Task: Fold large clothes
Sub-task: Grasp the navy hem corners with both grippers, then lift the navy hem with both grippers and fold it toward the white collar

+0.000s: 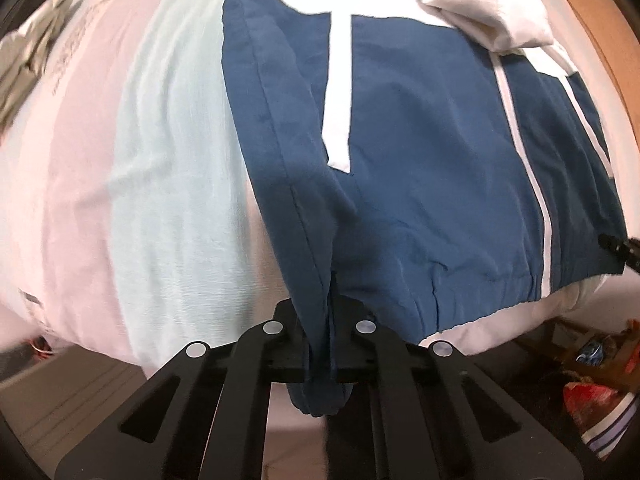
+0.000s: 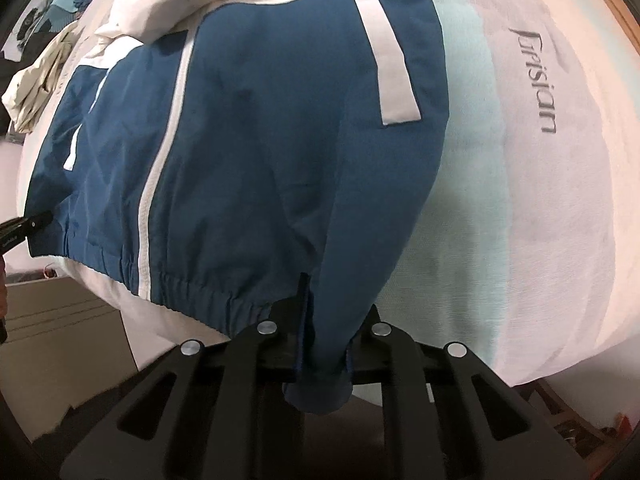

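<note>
A blue jacket (image 1: pixel 420 160) with white stripes and a cream upper part lies spread on the bed. My left gripper (image 1: pixel 323 336) points down and is shut on the jacket's bottom left hem corner; a fold of blue cloth hangs out below the jaws. In the right wrist view the same jacket (image 2: pixel 260 140) shows, and my right gripper (image 2: pixel 324 340) is shut on its bottom right hem corner, which is bunched between the jaws. Each gripper also shows at the other view's edge: the right gripper (image 1: pixel 622 246) and the left gripper (image 2: pixel 24 228), each at its hem corner.
The mattress (image 2: pixel 560 200) is pinkish white with a pale mint band and grey lettering. Loose cream clothes (image 2: pixel 36 76) lie heaped at the back left. A wooden bed frame (image 1: pixel 600 40) runs along the right. Clutter (image 1: pixel 600 392) sits on the floor below the bed's edge.
</note>
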A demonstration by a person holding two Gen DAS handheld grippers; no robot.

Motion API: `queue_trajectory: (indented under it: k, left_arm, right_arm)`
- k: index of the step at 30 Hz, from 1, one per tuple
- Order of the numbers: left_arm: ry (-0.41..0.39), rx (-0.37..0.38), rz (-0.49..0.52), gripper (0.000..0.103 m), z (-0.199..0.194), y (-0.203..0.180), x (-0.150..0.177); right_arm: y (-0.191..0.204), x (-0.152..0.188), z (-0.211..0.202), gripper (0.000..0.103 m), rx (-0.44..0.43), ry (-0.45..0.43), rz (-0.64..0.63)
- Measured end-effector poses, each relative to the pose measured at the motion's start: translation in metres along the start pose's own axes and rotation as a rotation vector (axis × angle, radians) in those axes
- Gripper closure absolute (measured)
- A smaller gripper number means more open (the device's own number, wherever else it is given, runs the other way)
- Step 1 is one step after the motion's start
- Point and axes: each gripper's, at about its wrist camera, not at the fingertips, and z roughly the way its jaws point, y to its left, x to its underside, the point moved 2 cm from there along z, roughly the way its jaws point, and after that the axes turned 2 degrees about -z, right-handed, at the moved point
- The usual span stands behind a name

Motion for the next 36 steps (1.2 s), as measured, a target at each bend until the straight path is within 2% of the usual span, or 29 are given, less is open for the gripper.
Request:
queue_trajectory:
  k: [9,16,19,21,26,31,36]
  left_arm:
    - [0.059,-0.022,0.083,0.100,-0.026,-0.008,-0.012]
    - [0.115,0.027,0.110,0.101,-0.052,0.003,-0.047]
    - [0.135,0.039,0.132,0.101,-0.059,0.016,-0.065]
    - [0.117,0.031,0.148,0.101,-0.065,0.020,-0.069]
    - [0.082,0.032,0.153,0.101,-0.081,0.029,-0.107]
    - [0.046,0.054,0.156,0.101,-0.099,0.036,-0.153]
    - [-0.029,0.033,0.178,0.101,-0.117,0.036,-0.191]
  right_arm:
    - [-0.010,-0.019,-0.013,0.094,-0.035,0.058,0.051]
    - [0.004,-0.054,-0.042,0.095,-0.030,0.156,0.099]
    - [0.009,-0.071,-0.060,0.095,-0.004,0.171,0.110]
    - [0.013,-0.080,-0.070,0.095,0.004,0.171,0.113]
    - [0.021,-0.111,-0.098,0.097,0.037,0.157,0.110]
    - [0.022,-0.147,-0.124,0.098,0.056,0.089,0.103]
    - [0.014,-0.183,-0.145,0.099,0.027,0.020,0.117]
